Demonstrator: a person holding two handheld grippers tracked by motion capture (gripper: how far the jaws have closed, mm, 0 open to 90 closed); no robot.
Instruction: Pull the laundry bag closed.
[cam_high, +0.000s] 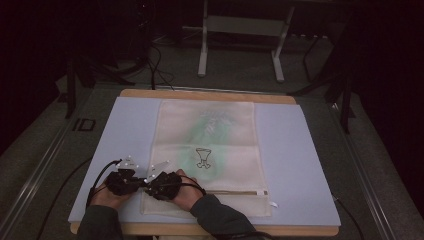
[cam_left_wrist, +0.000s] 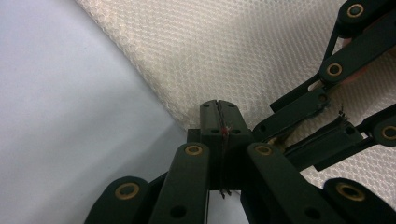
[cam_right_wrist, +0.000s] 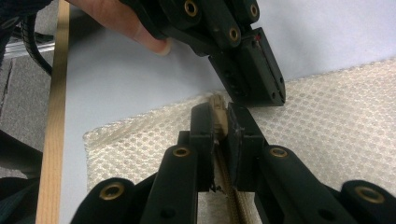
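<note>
A cream mesh bag (cam_high: 205, 145) with a small black drawing lies flat on a pale blue mat (cam_high: 300, 165). Its zipper (cam_high: 235, 191) runs along the near edge. Both grippers meet at the bag's near left corner. My left gripper (cam_high: 141, 182) (cam_left_wrist: 218, 116) is shut, and its tips pinch the bag's edge (cam_left_wrist: 187, 60). My right gripper (cam_high: 150, 184) (cam_right_wrist: 219, 119) is shut on the tan zipper end (cam_right_wrist: 217, 106). In the right gripper view the left gripper (cam_right_wrist: 273, 95) comes in from above and touches the mesh beside my jaws. The left gripper view has the right gripper (cam_left_wrist: 343, 123) close at the right.
The mat covers a wooden table whose edge (cam_high: 200, 94) shows at the back and also in the right gripper view (cam_right_wrist: 53, 116). Metal frame legs (cam_high: 202, 50) stand on the floor beyond. Cables trail off the mat's left side (cam_high: 100, 172).
</note>
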